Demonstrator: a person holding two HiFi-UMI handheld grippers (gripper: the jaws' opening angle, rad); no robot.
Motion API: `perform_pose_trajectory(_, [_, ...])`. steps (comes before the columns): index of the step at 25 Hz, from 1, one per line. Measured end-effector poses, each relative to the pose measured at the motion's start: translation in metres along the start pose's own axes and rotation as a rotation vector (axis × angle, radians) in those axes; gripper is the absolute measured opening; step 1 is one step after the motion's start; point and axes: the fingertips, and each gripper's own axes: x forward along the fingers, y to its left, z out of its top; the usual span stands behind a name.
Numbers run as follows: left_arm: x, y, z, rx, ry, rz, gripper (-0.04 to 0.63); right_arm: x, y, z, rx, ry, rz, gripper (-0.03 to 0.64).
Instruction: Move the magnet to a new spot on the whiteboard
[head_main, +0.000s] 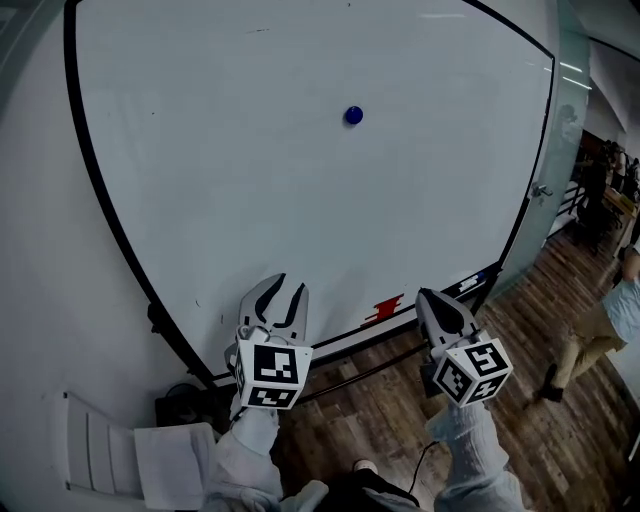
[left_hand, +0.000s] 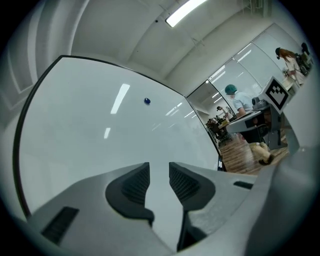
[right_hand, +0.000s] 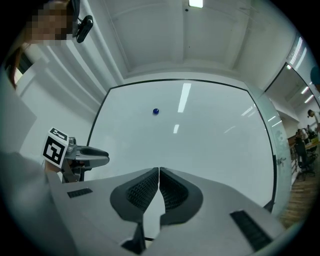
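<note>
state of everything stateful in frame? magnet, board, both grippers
magnet: stuck on the board's upper middle, nothing touching it.
whiteboard: upright, mostly blank, no writing visible.
left gripper: open, nothing between its jaws, low by the board's bottom edge.
right gripper: shut, empty, low by the board's bottom edge too.

magnet (head_main: 353, 115) on whiteboard (head_main: 250, 180)

Wood floor (head_main: 560, 440) below — person (head_main: 600, 328) at right edge; paper sheet (head_main: 170, 465) lower left.
</note>
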Motion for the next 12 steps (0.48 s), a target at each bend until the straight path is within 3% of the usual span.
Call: perform_pose_trajectory(12, [-0.057,-0.023,-0.064,-0.130,0.041,-0.054,0.080,-0.033,0.046,-0.043,0.044,0.043,0.035,0.029])
